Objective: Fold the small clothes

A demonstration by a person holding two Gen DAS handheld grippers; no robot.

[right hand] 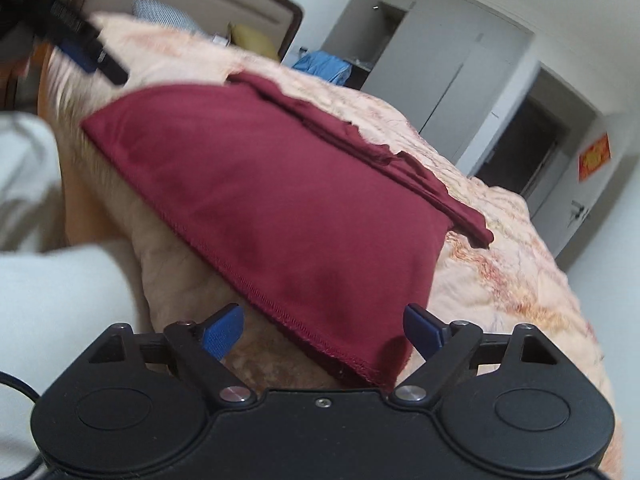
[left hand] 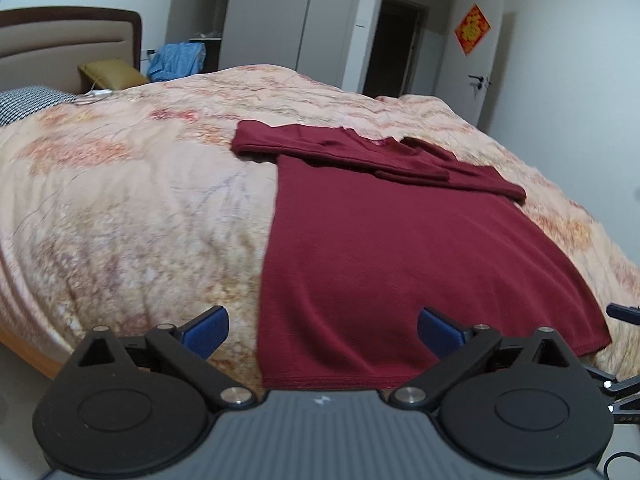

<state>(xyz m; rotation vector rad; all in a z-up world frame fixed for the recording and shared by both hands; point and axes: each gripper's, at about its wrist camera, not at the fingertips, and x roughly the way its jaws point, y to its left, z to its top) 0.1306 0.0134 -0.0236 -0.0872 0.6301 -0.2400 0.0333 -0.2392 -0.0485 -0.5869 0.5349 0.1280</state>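
A dark red top (left hand: 400, 260) lies flat on the peach patterned quilt (left hand: 140, 200), its sleeves folded across the far end. My left gripper (left hand: 322, 320) hovers open over the near hem, at its left corner; neither blue pad touches the cloth. The right wrist view shows the same top (right hand: 280, 200) tilted, its stitched hem running down to the near right corner. My right gripper (right hand: 324, 316) stands open around that corner, pads apart from the fabric. The left gripper (right hand: 80, 40) shows blurred at top left there.
At the bed's far end are a padded headboard (left hand: 60, 44), a yellow pillow (left hand: 112, 74) and a checked pillow (left hand: 28, 100). Blue cloth (left hand: 178, 60) lies beyond, by grey wardrobes (left hand: 272, 16) and an open doorway (left hand: 394, 44). A person's white garment (right hand: 60, 300) is at left.
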